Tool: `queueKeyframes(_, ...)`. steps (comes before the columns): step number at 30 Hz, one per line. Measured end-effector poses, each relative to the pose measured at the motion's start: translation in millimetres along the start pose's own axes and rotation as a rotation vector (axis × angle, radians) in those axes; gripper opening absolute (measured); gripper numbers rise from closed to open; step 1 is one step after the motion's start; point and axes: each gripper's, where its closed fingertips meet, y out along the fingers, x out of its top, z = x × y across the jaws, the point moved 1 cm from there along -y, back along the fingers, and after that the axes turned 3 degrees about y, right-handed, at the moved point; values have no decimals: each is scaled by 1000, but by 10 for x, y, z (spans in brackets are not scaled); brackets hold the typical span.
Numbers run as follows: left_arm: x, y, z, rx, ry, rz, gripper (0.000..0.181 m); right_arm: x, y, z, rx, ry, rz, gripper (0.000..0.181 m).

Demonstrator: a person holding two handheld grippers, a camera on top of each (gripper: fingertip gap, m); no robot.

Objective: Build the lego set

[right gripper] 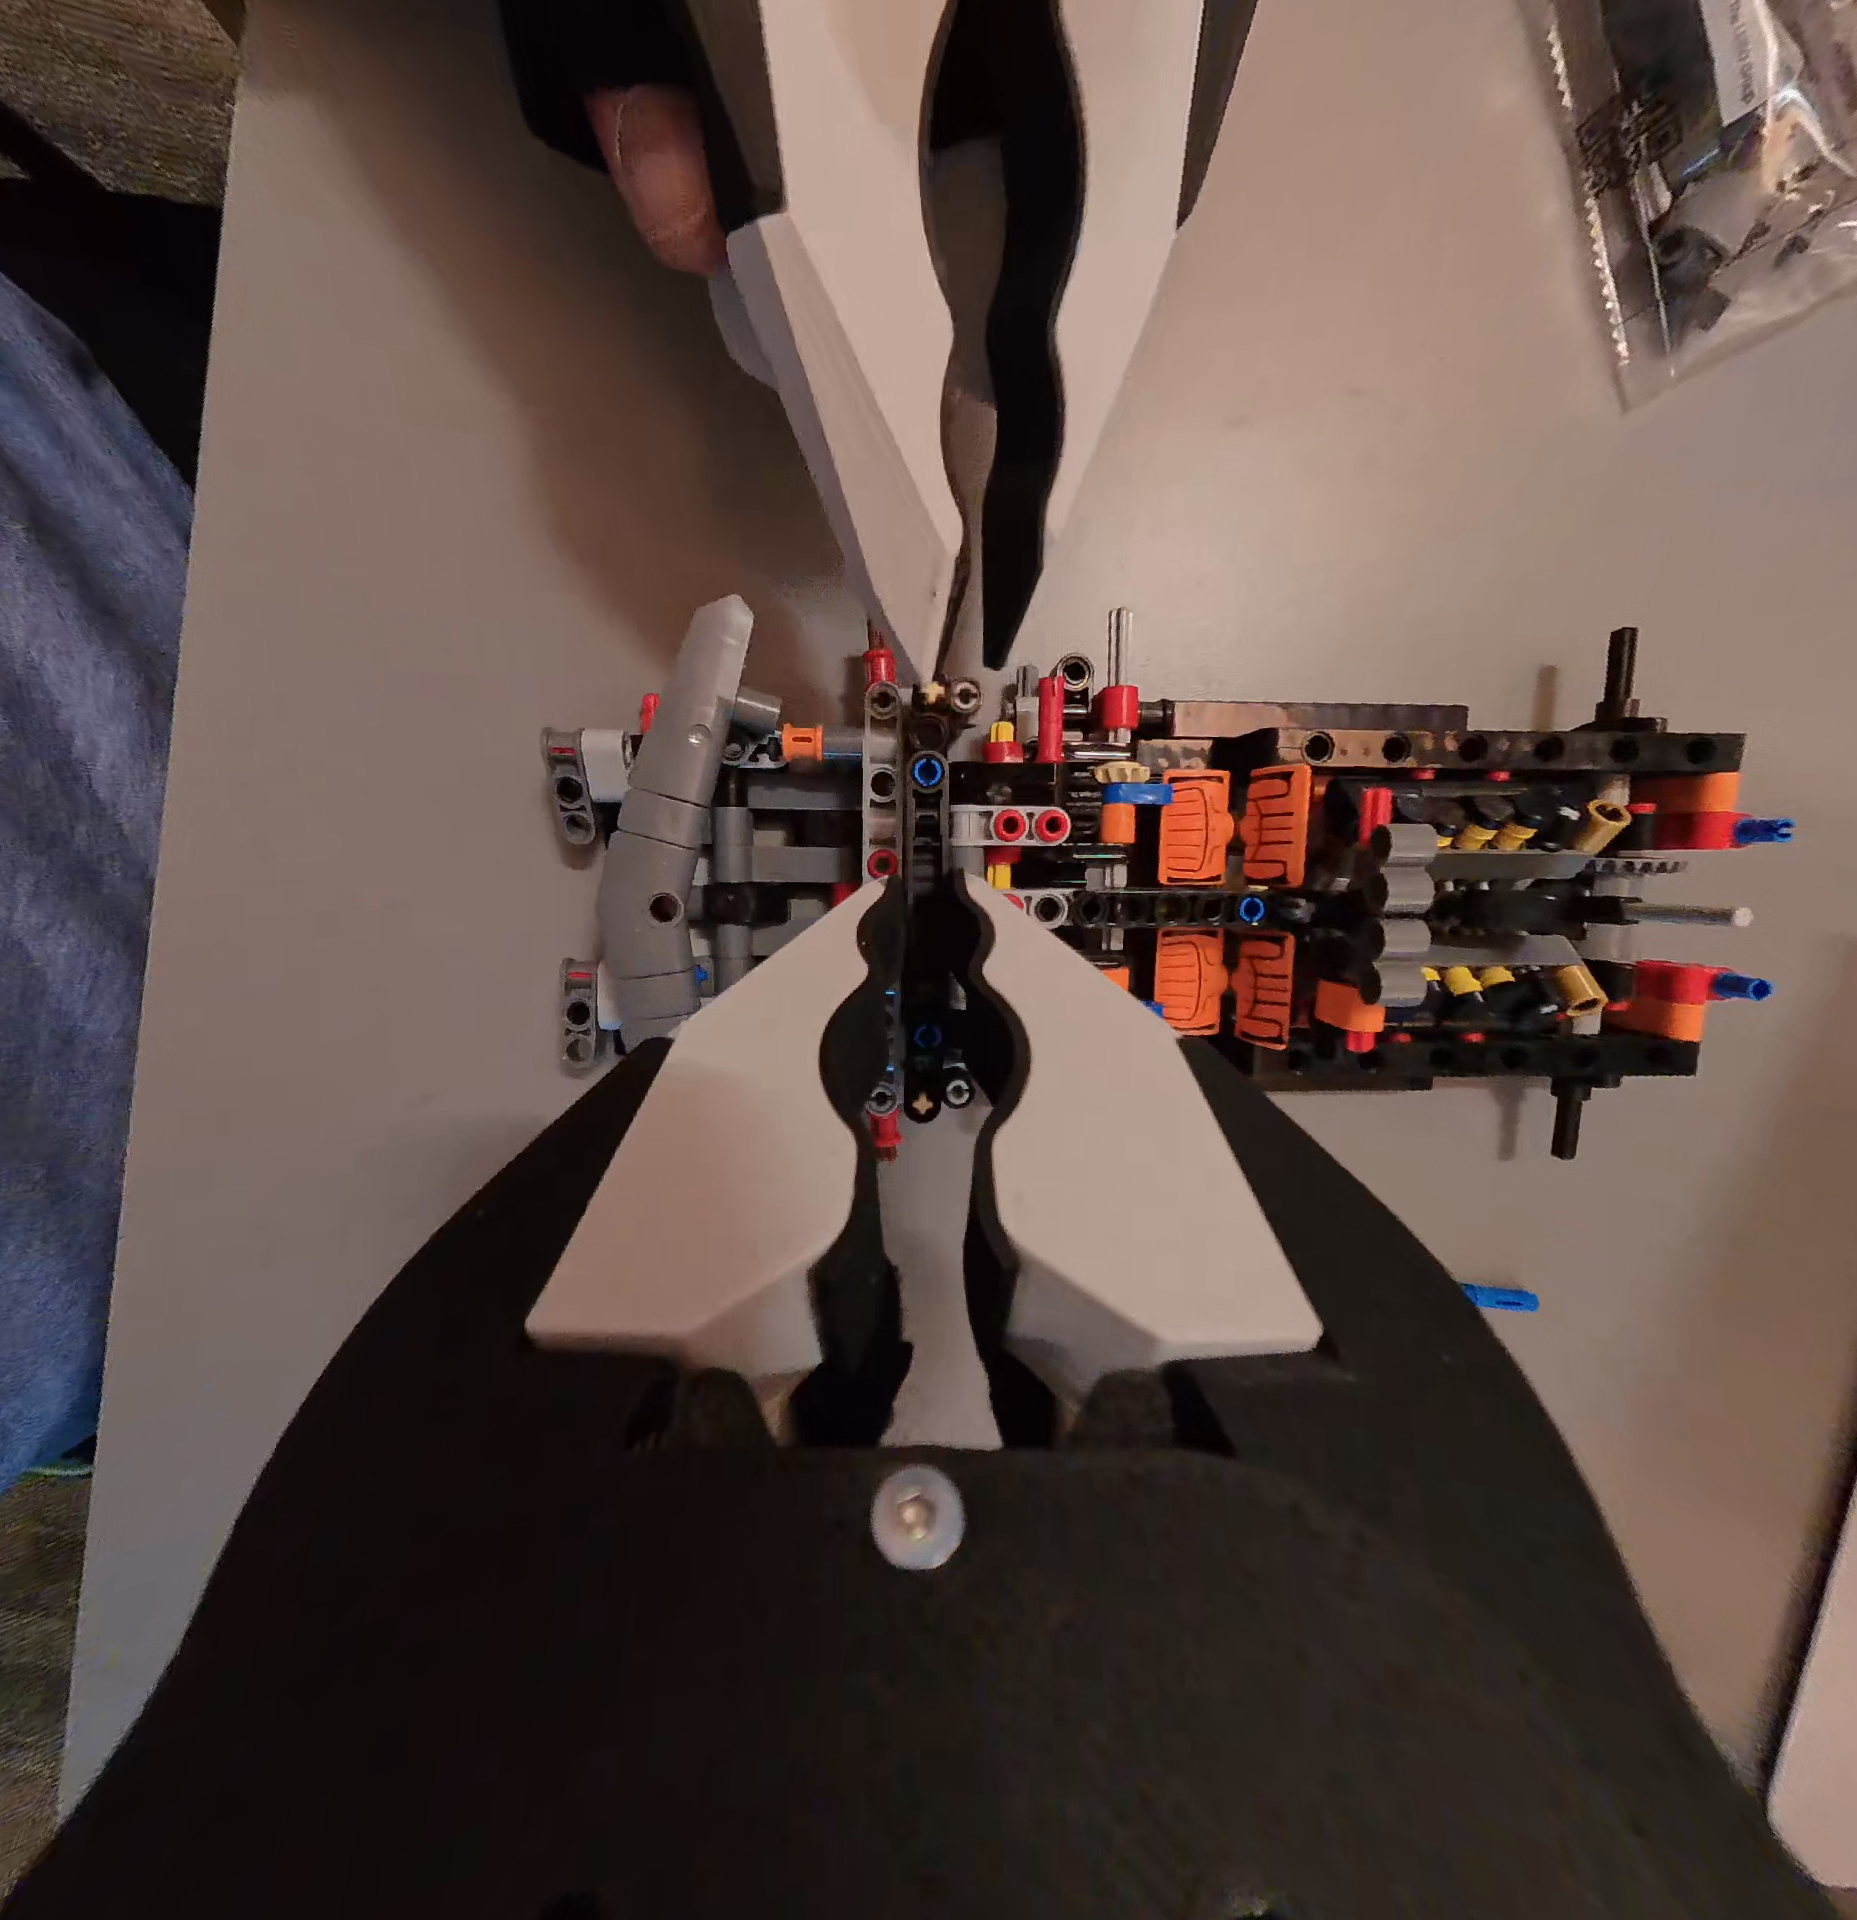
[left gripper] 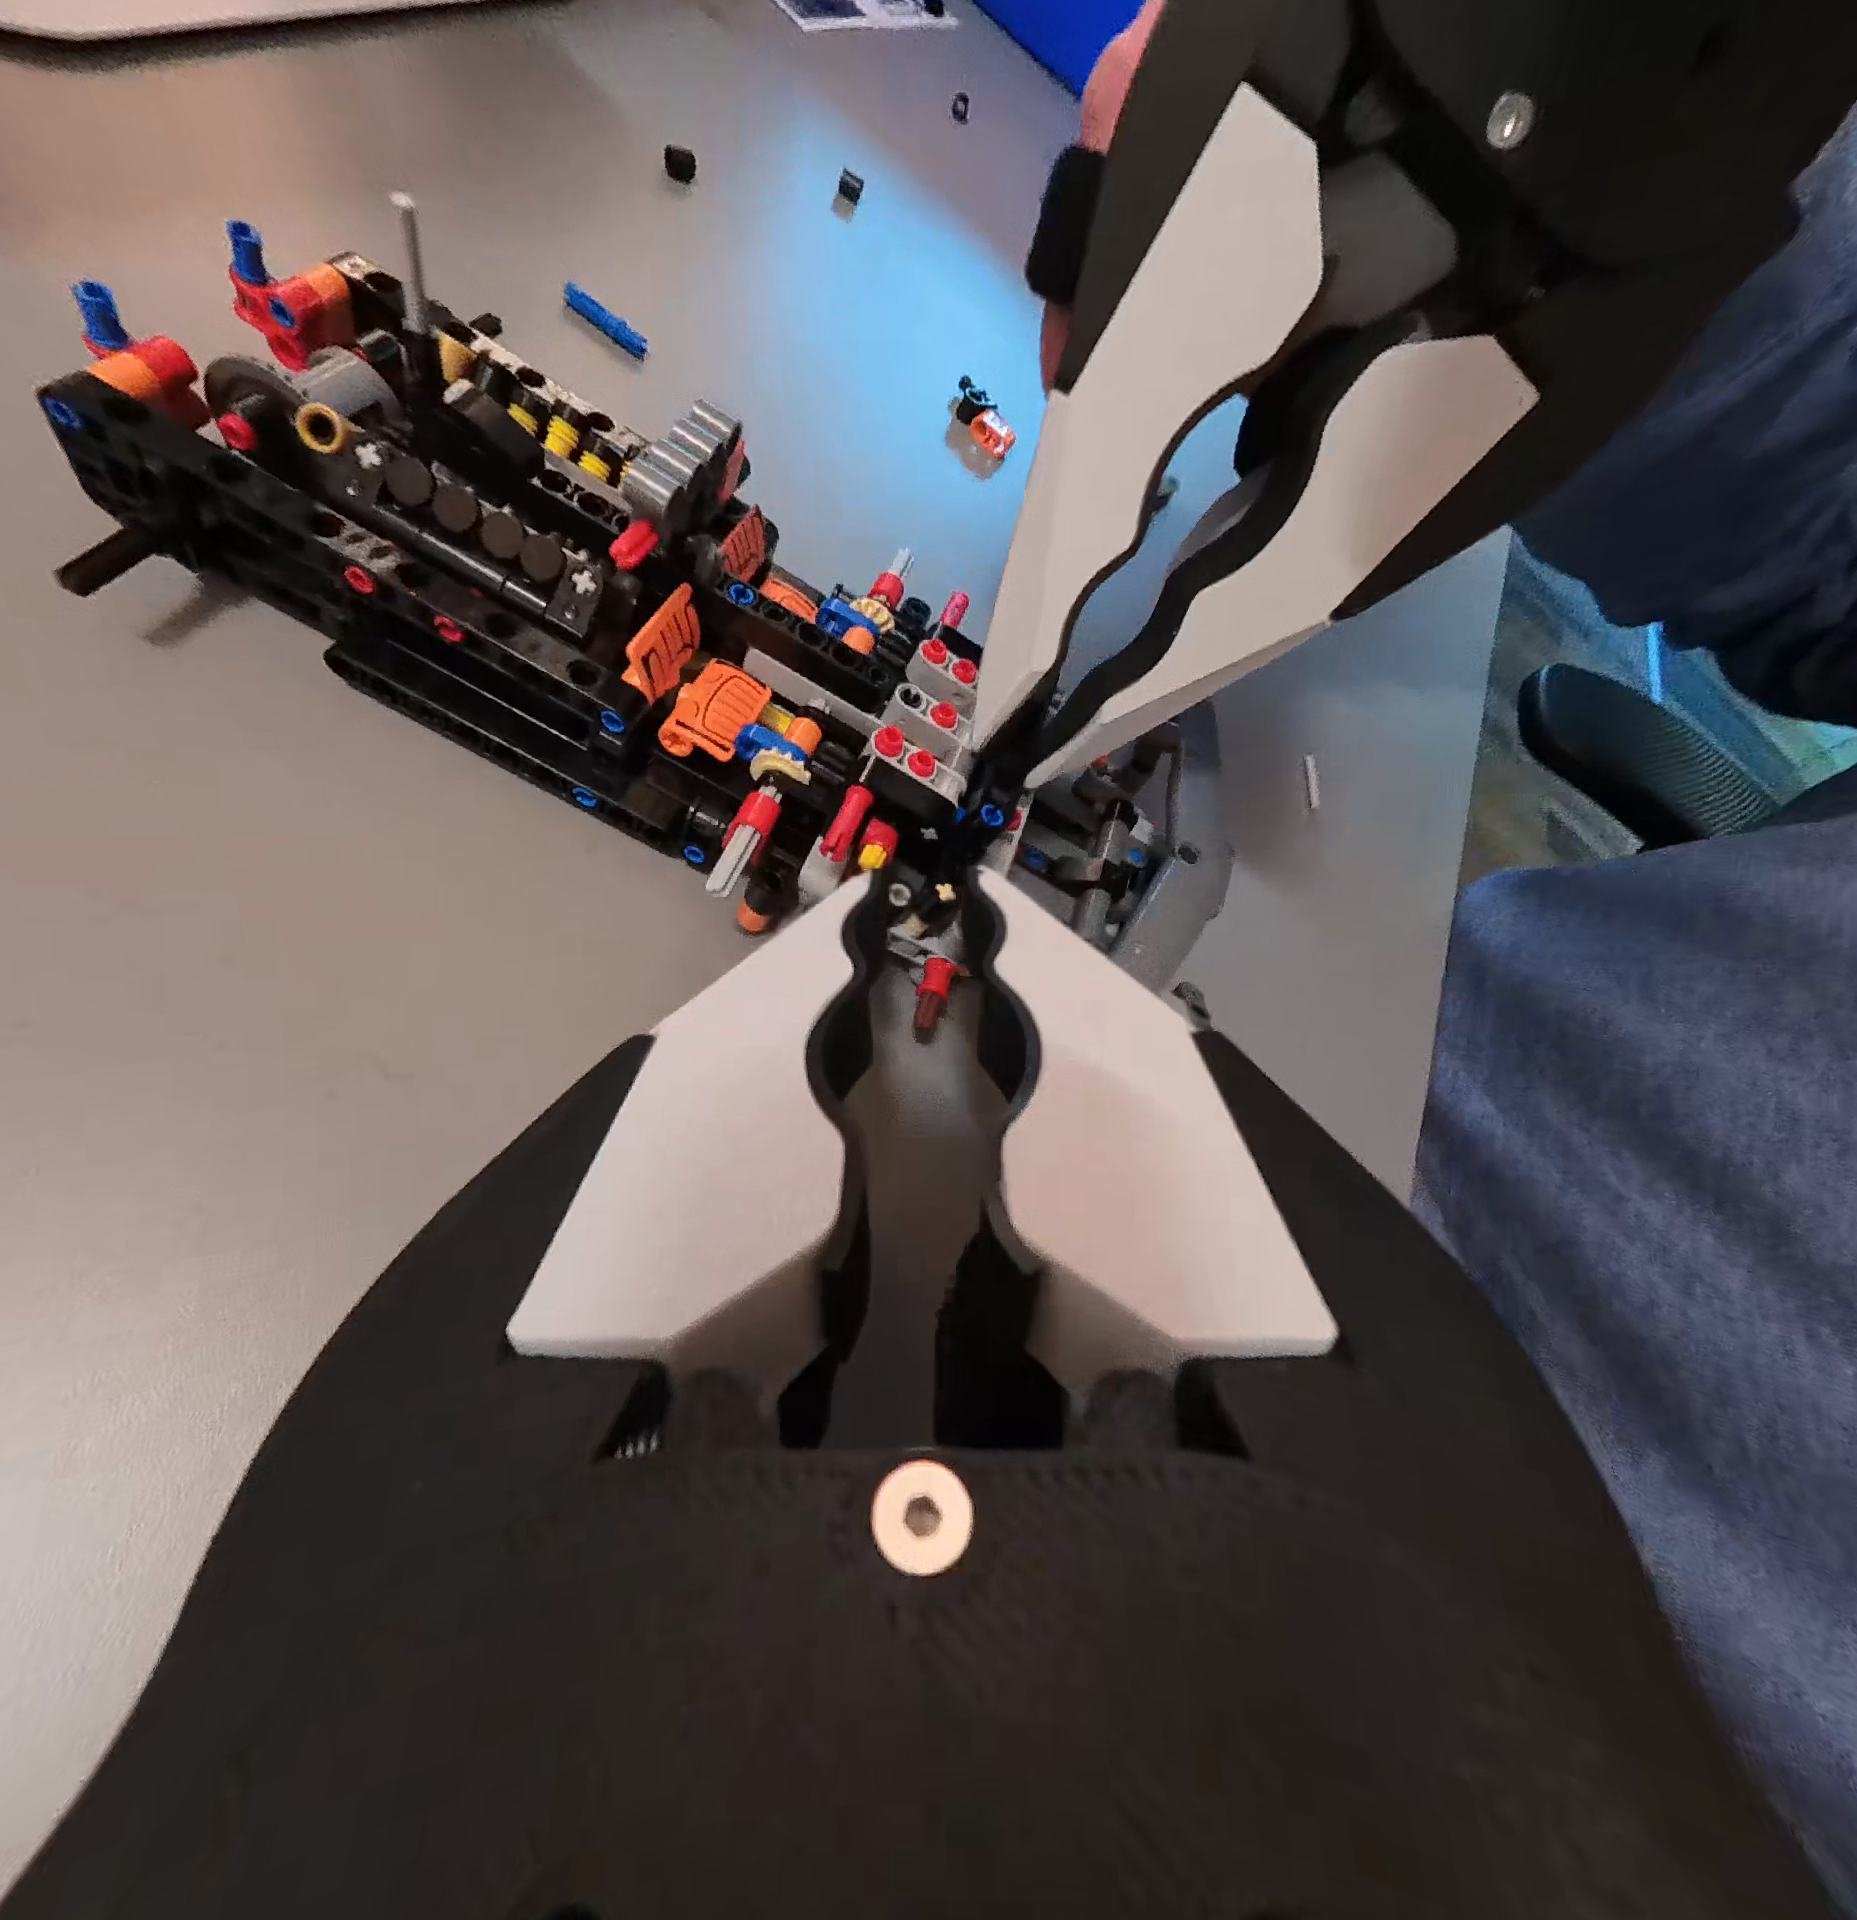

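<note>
Lego chassis [right gripper: 1319,894], long, black with orange seats, lay near the pale bench [right gripper: 1319,468] edge, its black beam [right gripper: 926,831] grasped by right gripper [right gripper: 926,883] and left gripper [left gripper: 924,883].

My left gripper [left gripper: 919,883] has a matt black printed-plastic body with a fine layered grain, smooth off-white plastic fingers [left gripper: 758,1091], and one shiny metal screw [left gripper: 922,1517] at its centre. My right gripper [right gripper: 924,883] shows the same rough black shell and satin white fingers. The long black, orange and red plastic lego chassis [right gripper: 1215,883] looks hard and glossy, its orange ribbed seats [right gripper: 1194,826] catching light, with curved grey plastic panels [right gripper: 659,831] at its left end. The pale table top [left gripper: 280,935] looks smooth and matt. At far right lies a crinkled, shiny clear plastic bag [right gripper: 1724,177]. Blue denim-like cloth [left gripper: 1651,1247] looks soft and woven.
</note>
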Motion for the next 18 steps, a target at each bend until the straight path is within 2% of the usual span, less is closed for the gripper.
queueKeyframes(8,-15,54,-26,-6,43,17,4,0,5,-8,27,29,3,5)
queueKeyframes(14,-24,52,-27,1,54,21,3,22,-36,-13,-15,13,-4,10)
queueKeyframes(18,-24,53,-26,6,63,23,3,163,-143,13,-51,-31,-47,12)
